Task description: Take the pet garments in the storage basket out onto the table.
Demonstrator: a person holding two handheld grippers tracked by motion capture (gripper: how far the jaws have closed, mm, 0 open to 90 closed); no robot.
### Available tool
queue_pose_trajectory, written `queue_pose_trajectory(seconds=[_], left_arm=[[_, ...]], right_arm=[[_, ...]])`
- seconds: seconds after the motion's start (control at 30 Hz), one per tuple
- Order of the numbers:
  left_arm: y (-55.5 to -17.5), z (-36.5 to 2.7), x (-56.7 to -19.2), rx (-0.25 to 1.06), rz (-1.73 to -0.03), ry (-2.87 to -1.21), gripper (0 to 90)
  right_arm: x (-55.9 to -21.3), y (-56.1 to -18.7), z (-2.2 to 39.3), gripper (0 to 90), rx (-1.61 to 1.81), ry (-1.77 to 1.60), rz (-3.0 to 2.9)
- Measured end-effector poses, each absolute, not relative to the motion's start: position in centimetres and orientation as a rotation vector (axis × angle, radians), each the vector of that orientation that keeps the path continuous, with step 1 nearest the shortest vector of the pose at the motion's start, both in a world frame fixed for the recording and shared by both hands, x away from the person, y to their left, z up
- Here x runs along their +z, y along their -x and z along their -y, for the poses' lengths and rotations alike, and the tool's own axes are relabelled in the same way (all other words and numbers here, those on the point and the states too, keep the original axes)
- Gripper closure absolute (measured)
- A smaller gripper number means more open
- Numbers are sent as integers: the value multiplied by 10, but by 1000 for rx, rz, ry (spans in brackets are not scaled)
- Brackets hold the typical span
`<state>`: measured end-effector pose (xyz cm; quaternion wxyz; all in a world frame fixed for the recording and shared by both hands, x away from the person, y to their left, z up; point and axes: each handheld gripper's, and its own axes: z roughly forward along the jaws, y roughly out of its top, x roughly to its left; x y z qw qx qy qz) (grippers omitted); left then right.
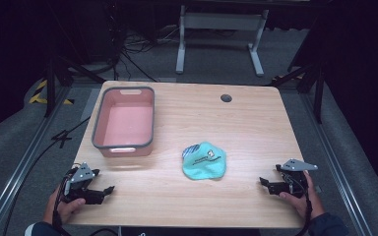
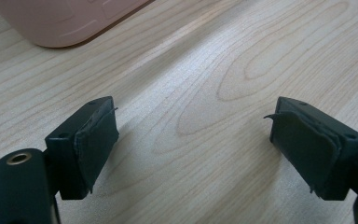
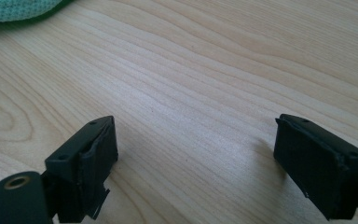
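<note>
I have both grippers low at the near edge of the wooden table (image 1: 256,123), one at each corner. My left gripper (image 1: 109,189) sits at the near left, pointing toward the middle of the table, and its fingers (image 2: 95,140) are spread wide with only bare wood grain between them. My right gripper (image 1: 263,181) sits at the near right, pointing left toward the middle, and its fingers (image 3: 91,161) are likewise spread apart with nothing between them. In both gripper views the pads hover just above the tabletop, their shadows close under them.

The thing nearest my grippers is a crumpled teal cloth (image 1: 204,161) lying on the table a little right of centre, between the two grippers and farther from me than either. It has a small printed patch and a dark striped corner at its upper left. In the right gripper view, its woven edge peeks in at the top left corner, well apart from the fingers.

A pink plastic bin (image 1: 125,122) with a grey rim stands on the left half of the table, beyond my left gripper and left of the cloth, apart from it. In the left gripper view, its rounded corner shows at the top left.
</note>
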<state>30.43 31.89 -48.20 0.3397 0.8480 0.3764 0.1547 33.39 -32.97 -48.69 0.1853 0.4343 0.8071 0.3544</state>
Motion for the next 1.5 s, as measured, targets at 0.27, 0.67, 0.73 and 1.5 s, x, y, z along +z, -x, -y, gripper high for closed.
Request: queue_pose_trajectory(seconds=[0.27,0.67,0.73,1.5], left_arm=[[-303,-320,-482,404,-972,-2213,153],[-303,-320,-482,402,-970,-2212,153],[-303,-320,-482,402,-970,-2212,152],[-304,-319,-483,384,-981,-2207,140]], right_arm=[[-487,-334,330,139,999,-1223,-2274],[-487,-334,330,139,1000,-1221,-2275],[-487,-334,330,139,1000,-1220,-2276],[-487,-334,330,138,1001,-1215,-2280]])
